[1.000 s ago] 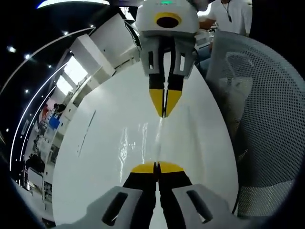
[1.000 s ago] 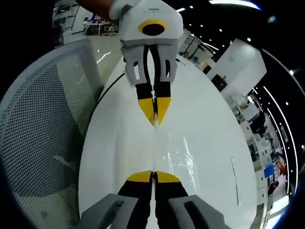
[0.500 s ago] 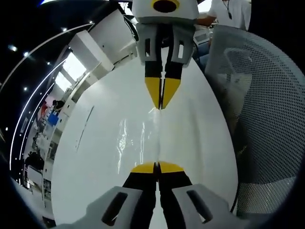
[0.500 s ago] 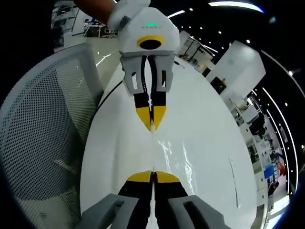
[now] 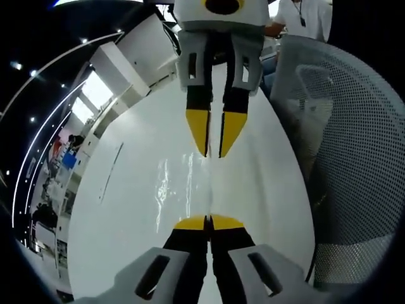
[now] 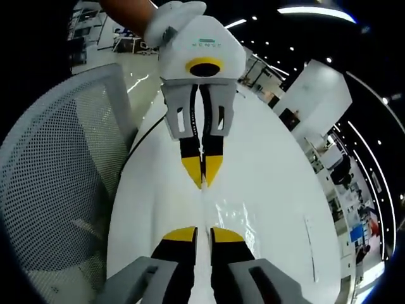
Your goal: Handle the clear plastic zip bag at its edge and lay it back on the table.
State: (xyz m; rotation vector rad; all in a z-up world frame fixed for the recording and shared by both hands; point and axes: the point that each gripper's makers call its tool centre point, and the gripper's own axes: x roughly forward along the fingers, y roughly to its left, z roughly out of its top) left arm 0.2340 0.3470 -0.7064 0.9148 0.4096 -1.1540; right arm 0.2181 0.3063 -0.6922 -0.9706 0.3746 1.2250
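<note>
The clear plastic zip bag (image 5: 186,183) hangs thin and glinting over the white table (image 5: 120,215), nearly edge-on between the two grippers. My left gripper (image 5: 207,221) is shut on the bag's near edge, yellow tips pressed together. Facing it, my right gripper (image 5: 213,152) stands open, its tips on either side of the bag's far edge. In the right gripper view my right gripper (image 6: 202,233) shows a gap between its jaws. The bag (image 6: 231,215) shines just beyond it. Across from it, the left gripper (image 6: 202,180) stays shut on the bag over the table (image 6: 278,190).
A grey mesh chair (image 5: 345,158) stands close along one long side of the table; the chair (image 6: 57,183) also appears in the right gripper view. A person in a white shirt (image 5: 307,19) is beyond the table's far end. A hand (image 6: 130,12) holds the left gripper.
My right gripper's jaws have parted and let go of the bag's edge. The left gripper has stayed shut on the bag.
</note>
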